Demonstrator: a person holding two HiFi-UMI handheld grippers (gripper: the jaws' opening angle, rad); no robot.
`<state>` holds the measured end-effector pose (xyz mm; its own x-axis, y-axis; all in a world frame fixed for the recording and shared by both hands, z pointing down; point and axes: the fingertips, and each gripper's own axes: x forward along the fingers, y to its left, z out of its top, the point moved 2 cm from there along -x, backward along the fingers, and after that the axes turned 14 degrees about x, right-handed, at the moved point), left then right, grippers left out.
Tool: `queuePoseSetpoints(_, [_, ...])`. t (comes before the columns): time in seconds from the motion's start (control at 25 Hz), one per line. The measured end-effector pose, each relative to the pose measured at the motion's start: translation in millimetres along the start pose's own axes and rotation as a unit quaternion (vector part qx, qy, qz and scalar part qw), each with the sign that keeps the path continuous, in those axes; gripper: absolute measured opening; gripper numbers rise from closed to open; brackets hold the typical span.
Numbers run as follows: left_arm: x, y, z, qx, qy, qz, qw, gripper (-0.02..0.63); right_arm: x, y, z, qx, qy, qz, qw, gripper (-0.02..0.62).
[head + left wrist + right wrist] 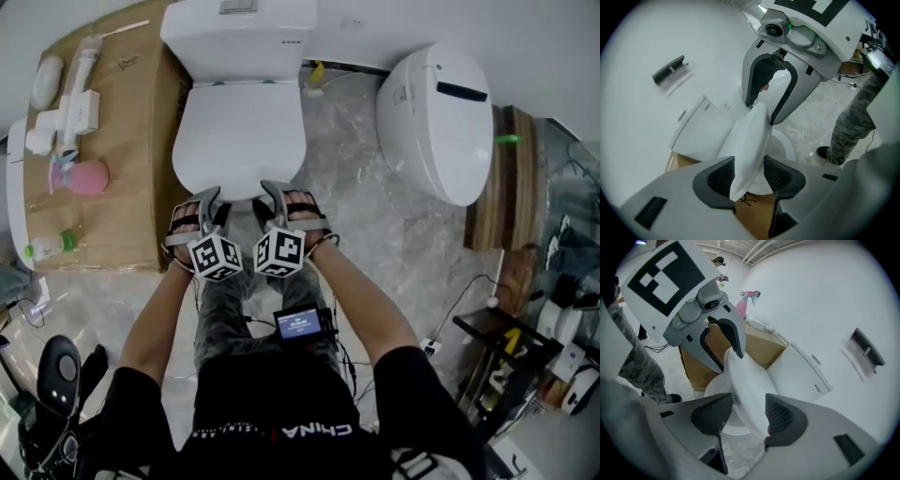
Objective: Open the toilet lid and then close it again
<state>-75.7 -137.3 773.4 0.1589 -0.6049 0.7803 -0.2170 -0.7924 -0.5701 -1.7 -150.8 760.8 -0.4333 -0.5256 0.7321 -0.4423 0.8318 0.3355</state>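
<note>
A white toilet stands against the wall, its tank behind the white lid. Both grippers are at the lid's front edge, side by side. In the left gripper view the lid is tilted up off the seat ring, and its edge sits between the pads of my left gripper, which press on it. In the right gripper view the same lid passes between the pads of my right gripper, also clamped. In the head view the left gripper and right gripper nearly touch.
A cardboard box beside the toilet on the left carries a pink object and white bottles. A second white toilet lies at the right by a wooden pallet. Cables and gear crowd the floor at the lower right. The person's sandalled feet flank the bowl.
</note>
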Motion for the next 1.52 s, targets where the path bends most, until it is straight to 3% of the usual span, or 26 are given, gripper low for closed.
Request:
queuePoseSetpoints(0.24, [-18.8, 57.5, 13.9, -0.011, -0.014, 0.022, 0.9996, 0.149, -17.9, -40.2, 39.1, 0.017, -0.020, -0.016, 1.000, 0.191])
queuePoseSetpoints(0.4, [-24.6, 99.3, 19.3, -0.032, -0.018, 0.046, 0.9982, 0.149, -21.2, -64.1, 63.3, 0.029, -0.032, -0.027, 0.999, 0.129])
queuePoseSetpoints(0.88, [-23.2, 174.3, 34.6, -0.071, 0.021, 0.054, 0.9958, 0.150, -20.9, -126.4, 98.8, 0.009, -0.024, 0.000, 1.000, 0.103])
queuePoseSetpoints(1.12, [-12.2, 217.2, 37.8, -0.062, 0.043, 0.063, 0.9951, 0.150, -13.4, -163.3, 122.9, 0.037, -0.003, 0.032, 0.999, 0.101])
queuePoseSetpoints(1.28, [-3.9, 250.3, 39.4, -0.049, 0.022, 0.050, 0.9973, 0.150, -4.2, -191.8, 139.5, 0.049, 0.006, 0.037, 0.998, 0.100])
queuePoseSetpoints(1.52, [8.2, 302.1, 41.2, -0.010, -0.039, -0.001, 0.9992, 0.137, 13.7, -240.7, 164.2, 0.093, 0.041, 0.068, 0.992, 0.101])
